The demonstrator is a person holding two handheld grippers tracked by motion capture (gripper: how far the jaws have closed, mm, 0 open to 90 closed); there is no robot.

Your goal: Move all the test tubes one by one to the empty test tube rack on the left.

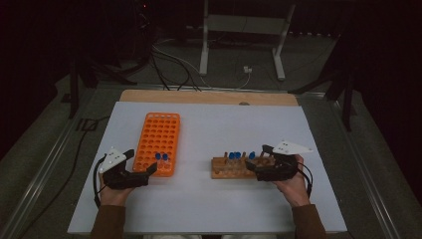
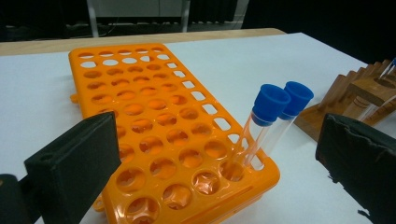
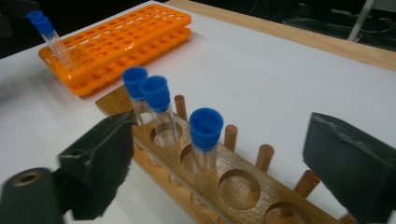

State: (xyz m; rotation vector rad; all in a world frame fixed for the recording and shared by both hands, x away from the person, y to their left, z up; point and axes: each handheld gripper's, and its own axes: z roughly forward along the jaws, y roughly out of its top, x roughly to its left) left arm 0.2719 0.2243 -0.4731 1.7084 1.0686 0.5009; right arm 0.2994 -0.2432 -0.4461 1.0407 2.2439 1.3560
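Left tongs (image 1: 145, 166) stood spread by the orange rack (image 1: 158, 143), where two blue-capped tubes (image 2: 270, 122) sat at its near corner. On the bench (image 1: 209, 204), the wooden rack (image 1: 234, 168) held three capped tubes (image 3: 203, 140); right tongs (image 1: 259, 163) gaped, pinching nothing.

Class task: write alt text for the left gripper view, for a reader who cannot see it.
Two clear tubes with blue caps lean side by side in corner holes of an orange rack on a white table. The left gripper is open, jaws either side of the rack's near end.

A white metal frame (image 1: 242, 30) and loose cables (image 1: 171, 64) occupy the floor beyond.
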